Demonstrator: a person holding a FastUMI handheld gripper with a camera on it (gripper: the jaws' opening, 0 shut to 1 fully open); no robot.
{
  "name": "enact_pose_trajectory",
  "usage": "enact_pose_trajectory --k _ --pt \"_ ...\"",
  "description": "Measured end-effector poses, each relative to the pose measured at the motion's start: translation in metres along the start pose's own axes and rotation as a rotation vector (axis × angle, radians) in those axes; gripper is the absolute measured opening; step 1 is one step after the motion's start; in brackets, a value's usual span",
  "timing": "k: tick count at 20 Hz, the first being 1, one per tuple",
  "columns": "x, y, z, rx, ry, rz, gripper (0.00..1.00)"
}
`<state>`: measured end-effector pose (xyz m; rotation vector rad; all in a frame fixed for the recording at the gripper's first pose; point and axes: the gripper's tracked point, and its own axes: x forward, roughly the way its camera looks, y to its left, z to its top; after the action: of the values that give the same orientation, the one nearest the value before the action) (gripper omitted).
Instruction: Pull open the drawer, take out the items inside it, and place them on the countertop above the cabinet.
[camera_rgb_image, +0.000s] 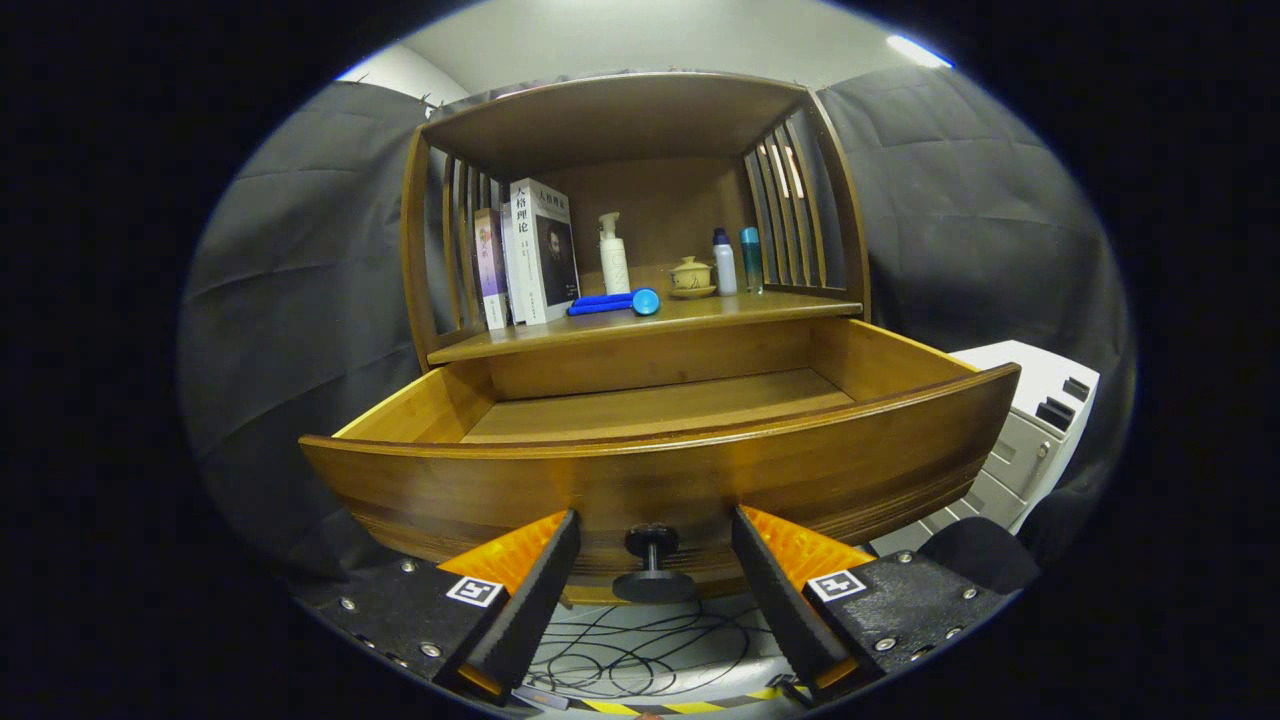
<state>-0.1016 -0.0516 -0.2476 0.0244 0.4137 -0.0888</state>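
The drawer (655, 470) stands pulled well out of the cabinet, its curved front close ahead of the claw (655, 535). The claw is open, gripping nothing, its fingers spread either side of the dark knob (651, 560) without touching it. What shows of the drawer floor is bare wood; the strip just behind the front panel is hidden, so I cannot tell whether any item remains there.

Going left to right, the risks look like these. On the left, the slatted side of the shelf unit and the leaning books (530, 255) crowd the worktop (700, 312); a wide swing would likely tip the books. Just right of them lies a blue tool (615, 302) near the front edge, which a careless set-down could nudge off into the drawer. Mid-shelf stands a white spray bottle (613, 255), tall and narrow, easy to topple. Further right sit a small lidded cup (691, 277) and two slim bottles (737, 262), close together by the right slats, so one knock could fell several.

Open room is best above the drawer mouth, between its front rim and the worktop's edge. The shelf roof caps any lift. To the right a pale printer-like machine (1030, 430) sits just beside the drawer's corner, limiting sideways motion. Below, loose cables (640, 650) lie on the floor.
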Motion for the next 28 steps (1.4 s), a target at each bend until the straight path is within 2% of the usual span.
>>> enact_pose_trajectory --k 11,21,28 --pt "0.038 0.001 0.015 -0.016 -0.001 0.038 0.95" --pt "0.108 0.003 0.049 0.048 -0.060 0.043 0.93" --pt "0.154 0.004 0.059 0.002 -0.092 0.039 0.92"
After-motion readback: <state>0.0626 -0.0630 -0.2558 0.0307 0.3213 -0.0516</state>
